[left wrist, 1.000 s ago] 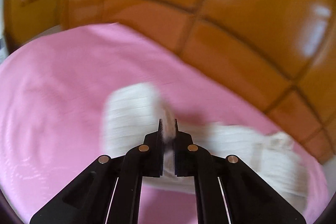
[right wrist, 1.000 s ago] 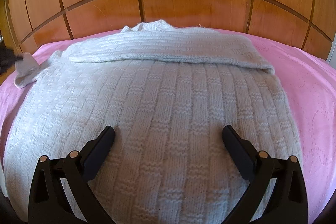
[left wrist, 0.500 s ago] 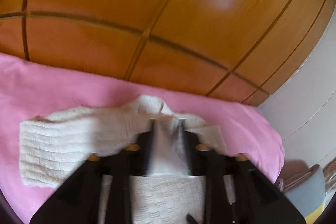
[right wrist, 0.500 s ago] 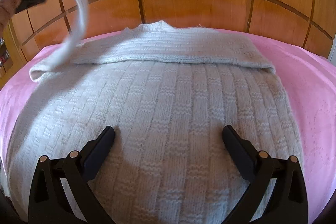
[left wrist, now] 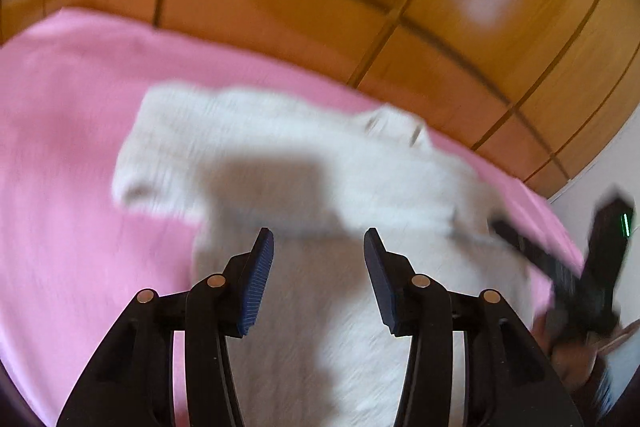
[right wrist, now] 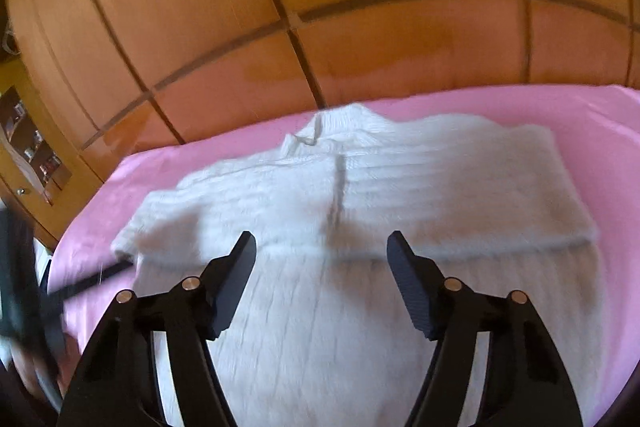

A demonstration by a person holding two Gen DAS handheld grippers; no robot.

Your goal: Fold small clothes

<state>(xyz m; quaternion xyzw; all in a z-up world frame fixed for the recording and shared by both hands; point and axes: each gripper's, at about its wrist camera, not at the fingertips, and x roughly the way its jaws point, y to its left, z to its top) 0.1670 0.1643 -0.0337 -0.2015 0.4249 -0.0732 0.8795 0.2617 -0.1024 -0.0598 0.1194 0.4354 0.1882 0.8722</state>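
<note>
A white knitted sweater (left wrist: pixel 280 147) lies flat on the pink bedsheet (left wrist: pixel 60 147), blurred by motion. In the right wrist view the sweater (right wrist: pixel 440 187) has both sleeves folded across its chest, collar toward the headboard. My left gripper (left wrist: pixel 318 233) hovers over the sweater's body; its jaws are opening and hold nothing. My right gripper (right wrist: pixel 321 237) hangs above the sweater's lower body, its jaws closing with nothing between them. Each gripper shows in the other's view: the right gripper (left wrist: pixel 560 267) at the sweater's right side, the left gripper (right wrist: pixel 24 287) at its left side.
A wooden panelled headboard (right wrist: pixel 360 27) rises behind the bed. Pink sheet (right wrist: pixel 580 115) borders the sweater on every side. A wooden shelf unit (right wrist: pixel 28 143) stands off the bed's left side, and a white wall (left wrist: pixel 600 167) off its right.
The left gripper let go of the sleeve, which now lies across the sweater's chest, and its jaws opened. The right gripper's jaws narrowed and it lifted and swung away from the hem.
</note>
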